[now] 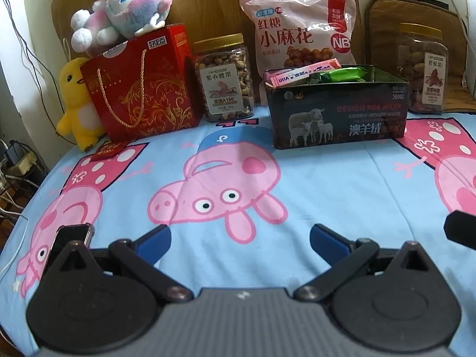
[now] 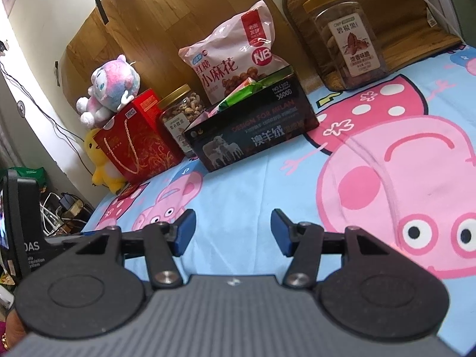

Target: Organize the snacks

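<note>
An open black tin (image 1: 336, 113) stands at the back of the bed, with a pink snack packet (image 1: 303, 73) and a green packet (image 1: 339, 74) in it. Behind it leans a big pink snack bag (image 1: 300, 29). A cashew jar (image 1: 224, 80) stands to its left and a second nut jar (image 1: 422, 68) to its right. My left gripper (image 1: 241, 236) hovers low over the cartoon sheet, open, with nothing between its blue pads. My right gripper (image 2: 233, 223) is also open and holds nothing. It sits well short of the tin (image 2: 253, 131).
A red gift bag (image 1: 142, 89) with a pink plush toy (image 1: 125, 9) on top stands at the back left. A yellow plush (image 1: 76, 104) is beside it. A small red packet (image 1: 108, 150) lies on the sheet. Cables and a power strip (image 1: 17, 160) lie beyond the bed's left edge.
</note>
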{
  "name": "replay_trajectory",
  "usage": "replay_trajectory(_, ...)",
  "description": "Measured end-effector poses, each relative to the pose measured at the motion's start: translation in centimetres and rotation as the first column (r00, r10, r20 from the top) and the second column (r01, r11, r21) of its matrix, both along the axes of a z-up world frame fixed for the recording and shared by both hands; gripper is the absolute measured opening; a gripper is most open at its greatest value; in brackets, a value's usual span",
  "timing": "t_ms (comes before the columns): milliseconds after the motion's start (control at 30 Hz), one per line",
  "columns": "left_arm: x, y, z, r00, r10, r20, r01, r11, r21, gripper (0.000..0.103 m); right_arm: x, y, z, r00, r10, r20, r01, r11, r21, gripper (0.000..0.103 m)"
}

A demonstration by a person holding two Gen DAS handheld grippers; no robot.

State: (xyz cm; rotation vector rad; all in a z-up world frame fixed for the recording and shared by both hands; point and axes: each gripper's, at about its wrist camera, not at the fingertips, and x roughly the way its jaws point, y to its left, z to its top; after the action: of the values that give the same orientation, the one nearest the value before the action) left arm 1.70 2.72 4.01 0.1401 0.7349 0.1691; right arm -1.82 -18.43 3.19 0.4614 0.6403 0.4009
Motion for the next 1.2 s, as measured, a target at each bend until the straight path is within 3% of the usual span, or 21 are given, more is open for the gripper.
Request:
replay_trajectory(167, -0.3, -0.2, 0.4, 0.999, -0.006, 0.036, 0.005, 1.0, 0.024, 0.103, 0.0, -0.1, 0.0, 1.0, -0.009, 0.0, 0.009, 1.0, 0.001, 0.059)
replay_trajectory(500, -0.5, 0.6, 1.1, 0.998, 0.018, 0.065, -0.018, 1.0, -0.002, 0.103, -0.2, -0.3, 0.1, 1.0, -0.026, 0.006, 0.026, 1.0, 0.0, 0.06)
replay_trajectory(967, -0.2, 1.3, 0.5, 0.998, 0.067, 0.012, -0.067, 0.998, 0.002, 0.103, -0.6, -0.6, 0.5, 0.997, -0.062, 0.035, 0.062, 0.998, -0.002, 0.063)
replay_trajectory(1200, -0.2, 1.0, 0.4, 0.996, 0.082, 0.026, -0.084, 0.994, 0.075, 0.103, -0.6, -0.8, 0.4, 0.997, -0.064, 0.032, 0.064, 0.998, 0.002, 0.063)
